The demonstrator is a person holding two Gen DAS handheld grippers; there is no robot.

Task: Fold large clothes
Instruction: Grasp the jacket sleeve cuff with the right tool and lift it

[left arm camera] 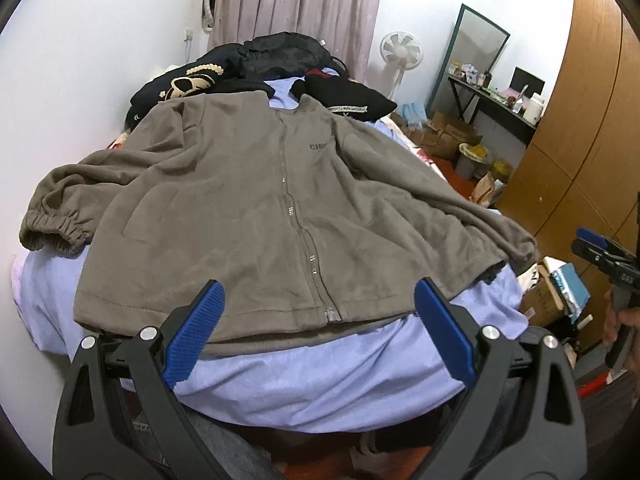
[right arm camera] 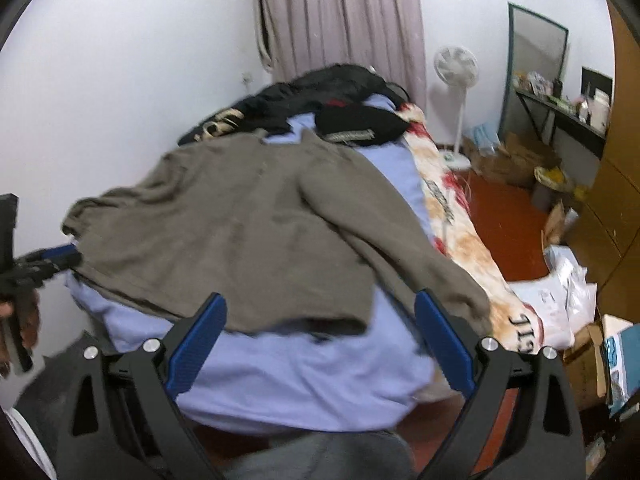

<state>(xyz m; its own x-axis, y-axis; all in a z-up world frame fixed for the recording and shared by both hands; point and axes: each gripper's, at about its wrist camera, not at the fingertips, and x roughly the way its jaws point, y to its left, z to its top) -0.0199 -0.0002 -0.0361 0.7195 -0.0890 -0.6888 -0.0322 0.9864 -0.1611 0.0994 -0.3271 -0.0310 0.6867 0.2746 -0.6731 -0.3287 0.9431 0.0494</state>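
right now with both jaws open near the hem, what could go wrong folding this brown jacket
The grey-brown snap-front fleece jacket lies on a loose lavender bed sheet, so a grip at the hem may pinch the sheet too. Its right sleeve droops off the bed edge and could drag the fold askew. The pile of dark clothes touching the collar leaves little room to fold upward.

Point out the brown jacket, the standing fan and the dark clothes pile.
brown jacket (left arm camera: 248,200): left wrist view, front panel.
standing fan (left arm camera: 401,49): left wrist view, round head.
dark clothes pile (left arm camera: 280,54): left wrist view, top.
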